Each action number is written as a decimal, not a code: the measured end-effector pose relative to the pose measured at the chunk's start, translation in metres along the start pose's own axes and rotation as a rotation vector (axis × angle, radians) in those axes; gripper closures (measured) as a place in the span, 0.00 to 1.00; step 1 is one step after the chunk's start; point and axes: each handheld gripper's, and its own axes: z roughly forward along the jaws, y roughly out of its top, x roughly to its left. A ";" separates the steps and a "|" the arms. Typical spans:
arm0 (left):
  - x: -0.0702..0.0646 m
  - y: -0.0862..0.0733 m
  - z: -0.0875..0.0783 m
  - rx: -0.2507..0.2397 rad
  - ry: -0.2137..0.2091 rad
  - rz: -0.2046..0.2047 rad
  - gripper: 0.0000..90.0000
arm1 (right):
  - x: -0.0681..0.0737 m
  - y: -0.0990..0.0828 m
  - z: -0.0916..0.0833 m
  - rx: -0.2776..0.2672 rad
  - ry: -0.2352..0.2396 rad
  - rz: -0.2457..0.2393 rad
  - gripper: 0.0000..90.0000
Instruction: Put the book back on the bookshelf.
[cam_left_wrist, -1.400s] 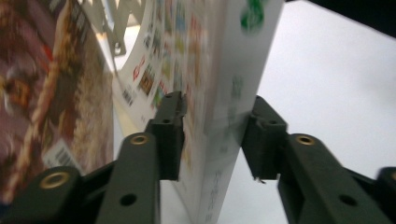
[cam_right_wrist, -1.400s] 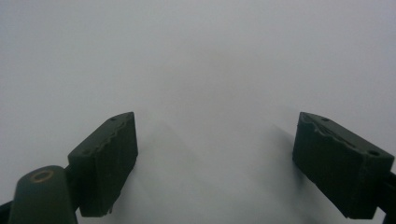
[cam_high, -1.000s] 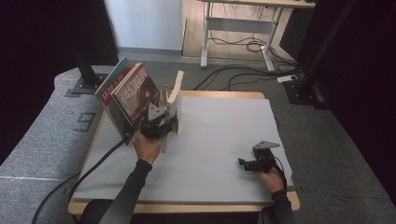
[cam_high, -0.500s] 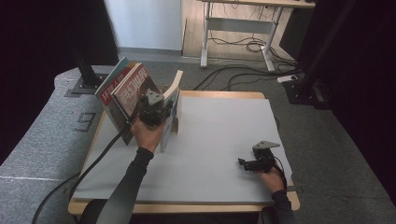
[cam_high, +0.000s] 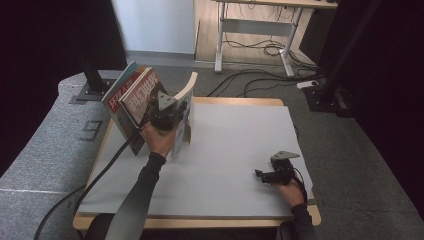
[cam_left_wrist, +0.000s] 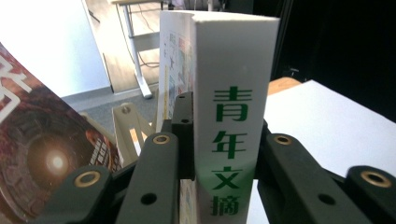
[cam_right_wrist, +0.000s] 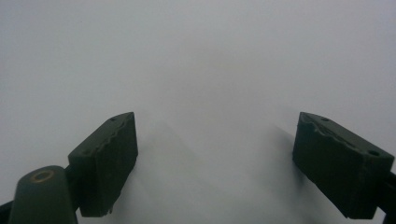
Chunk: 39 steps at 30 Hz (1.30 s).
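Left hand-held gripper (cam_left_wrist: 224, 154): being closed on the white book (cam_left_wrist: 231, 116), clamped by its spine.
Right hand-held gripper (cam_right_wrist: 215, 163): being held wide open, empty, near the bench's (cam_high: 240, 150) right front corner.
Progress: book gripped; placing is judged outstanding.

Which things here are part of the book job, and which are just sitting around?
Part of the job:
- white book, spine clamped by the left gripper, whose fingers have just been closing on it
- leaning magazines beside it
- pale bookstand

Just sitting around:
- right gripper, fingers open, resting on the grey mat
- desk and floor cables behind
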 end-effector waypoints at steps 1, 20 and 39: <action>0.001 0.000 0.000 -0.012 0.001 0.002 0.83 | 0.000 0.000 0.000 0.000 0.000 0.000 0.15; -0.001 -0.026 -0.005 -0.085 -0.012 0.052 0.81 | 0.000 0.000 0.000 0.001 0.000 0.002 0.15; -0.020 -0.017 -0.010 0.021 0.042 0.211 0.80 | 0.000 0.000 0.000 0.001 0.000 0.003 0.15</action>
